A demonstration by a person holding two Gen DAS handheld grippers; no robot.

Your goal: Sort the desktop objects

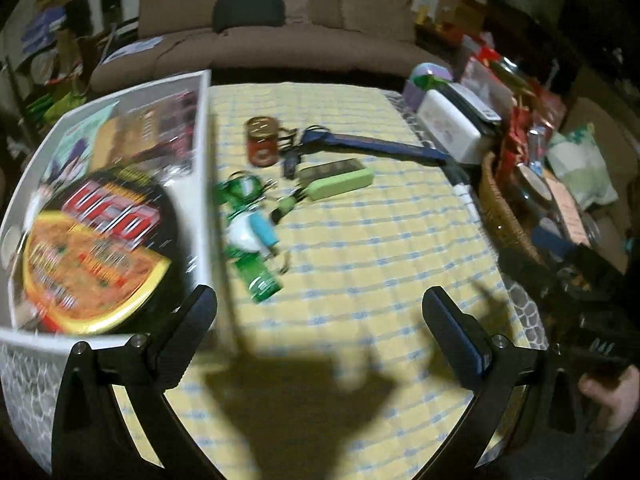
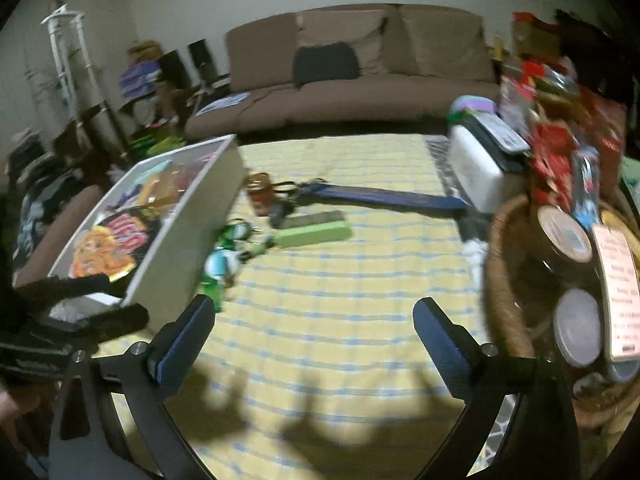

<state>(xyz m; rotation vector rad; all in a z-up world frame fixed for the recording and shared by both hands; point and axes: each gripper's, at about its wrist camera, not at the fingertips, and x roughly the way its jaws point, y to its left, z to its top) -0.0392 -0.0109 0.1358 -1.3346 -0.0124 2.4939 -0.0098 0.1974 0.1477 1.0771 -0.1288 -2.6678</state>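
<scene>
While both jaws stood spread and empty, my left gripper (image 1: 320, 316) faced the green keychain clutter (image 1: 250, 236) just ahead-left, beside the white box (image 1: 202, 128); my right gripper (image 2: 314, 326) hovered near the wicker basket (image 2: 506, 280). Best approach low, straddle one item only.
</scene>
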